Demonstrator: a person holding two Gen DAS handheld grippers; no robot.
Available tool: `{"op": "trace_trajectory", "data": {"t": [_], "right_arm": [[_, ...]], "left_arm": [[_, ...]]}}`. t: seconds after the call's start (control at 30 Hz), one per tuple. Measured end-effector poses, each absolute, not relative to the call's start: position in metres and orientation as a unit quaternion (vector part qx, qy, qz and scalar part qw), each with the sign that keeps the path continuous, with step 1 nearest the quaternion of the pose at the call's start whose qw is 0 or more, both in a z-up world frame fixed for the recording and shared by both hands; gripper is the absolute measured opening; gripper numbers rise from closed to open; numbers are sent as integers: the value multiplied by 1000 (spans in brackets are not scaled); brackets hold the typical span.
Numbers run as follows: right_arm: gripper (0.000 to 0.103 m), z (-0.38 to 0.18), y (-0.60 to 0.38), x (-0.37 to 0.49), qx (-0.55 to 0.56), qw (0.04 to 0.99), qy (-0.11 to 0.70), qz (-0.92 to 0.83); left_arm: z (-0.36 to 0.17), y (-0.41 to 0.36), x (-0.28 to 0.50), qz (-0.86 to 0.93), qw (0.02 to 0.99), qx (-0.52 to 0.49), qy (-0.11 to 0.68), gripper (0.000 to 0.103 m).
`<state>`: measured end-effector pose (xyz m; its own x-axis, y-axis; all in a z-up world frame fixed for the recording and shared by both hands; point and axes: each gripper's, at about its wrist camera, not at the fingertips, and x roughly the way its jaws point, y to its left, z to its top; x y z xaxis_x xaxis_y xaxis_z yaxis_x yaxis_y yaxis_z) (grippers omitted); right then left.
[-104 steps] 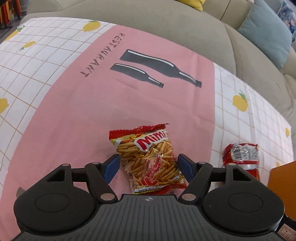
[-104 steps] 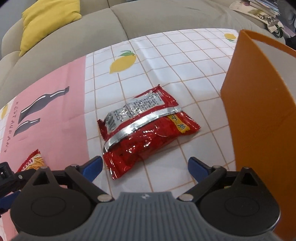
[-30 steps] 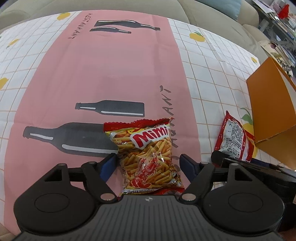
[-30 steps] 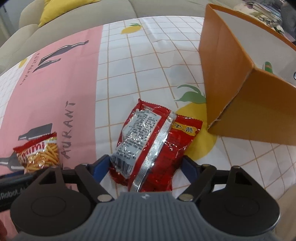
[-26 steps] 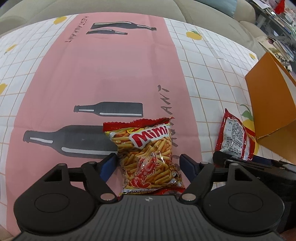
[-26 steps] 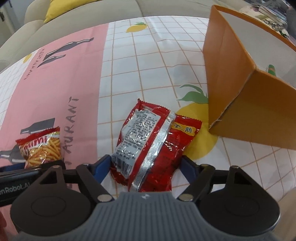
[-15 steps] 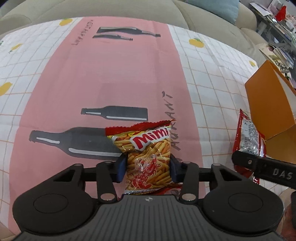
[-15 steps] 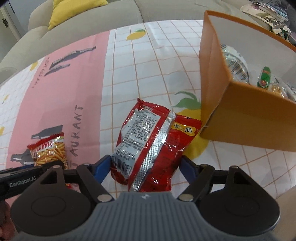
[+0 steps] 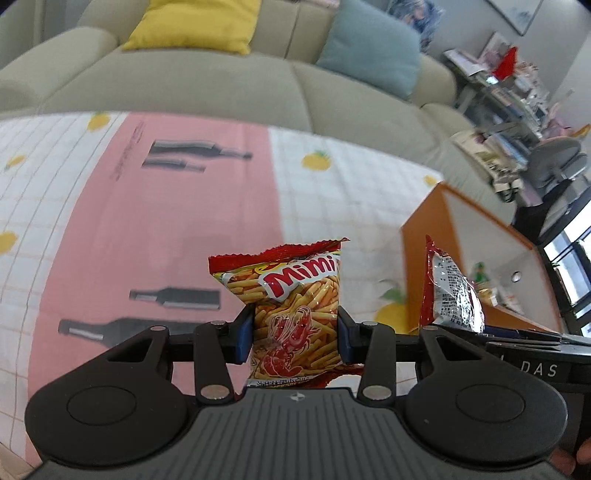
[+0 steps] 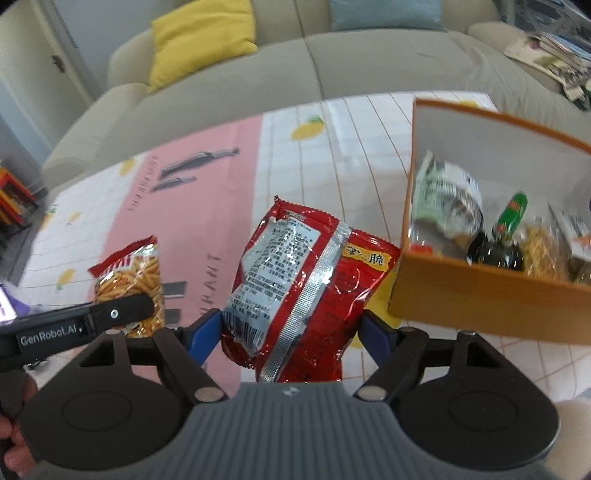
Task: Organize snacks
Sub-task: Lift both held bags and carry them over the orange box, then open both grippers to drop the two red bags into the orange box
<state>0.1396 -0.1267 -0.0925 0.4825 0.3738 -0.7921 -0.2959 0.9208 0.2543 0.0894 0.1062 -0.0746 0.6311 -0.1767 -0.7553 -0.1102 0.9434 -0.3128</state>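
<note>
My left gripper (image 9: 294, 334) is shut on the yellow Mimi snack bag (image 9: 291, 295) and holds it upright above the table. The bag also shows in the right wrist view (image 10: 129, 280). My right gripper (image 10: 291, 332) is shut on the red snack bag (image 10: 306, 280) with a silver seam, lifted off the cloth. That bag shows at the right of the left wrist view (image 9: 448, 295). The orange box (image 10: 480, 299) stands just right of the red bag and holds several snacks.
A pink and white checked tablecloth (image 9: 177, 229) with bottle and lemon prints covers the table. A beige sofa (image 9: 221, 85) with a yellow cushion (image 9: 192, 22) and a blue cushion (image 9: 369, 48) runs behind it. Cluttered shelves (image 9: 509, 99) stand at the far right.
Both grippers closed on their bags and lifted them off the cloth. Both views now tilt up and show the sofa, and the orange box's inside has come into sight.
</note>
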Motion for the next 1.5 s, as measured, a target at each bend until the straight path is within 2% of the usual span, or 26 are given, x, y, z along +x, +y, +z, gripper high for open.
{"op": "trace_trajectory", "data": {"t": [0.43,0.7,1.03,1.27,1.5], "right_arm": [[77,-15,-220,152,-1,895,399,198],[77,-6,-290,187,-21,902,403,154],[77,-57,-334,241,-59,881,459,100],[78,-92,-342,261,-108,860,491,91],[78,-117,-340,278,-145,841,514,85]], "left_arm": [[5,26,123,-139,907,-134,375,48],[20,-58,184,-223,890,-105,383,48],[-33,-138,254,-255,856,-45,448,48],[-75,-170,275,-238,844,44,478,48],[-99,-188,292,-228,835,87,493,48]]}}
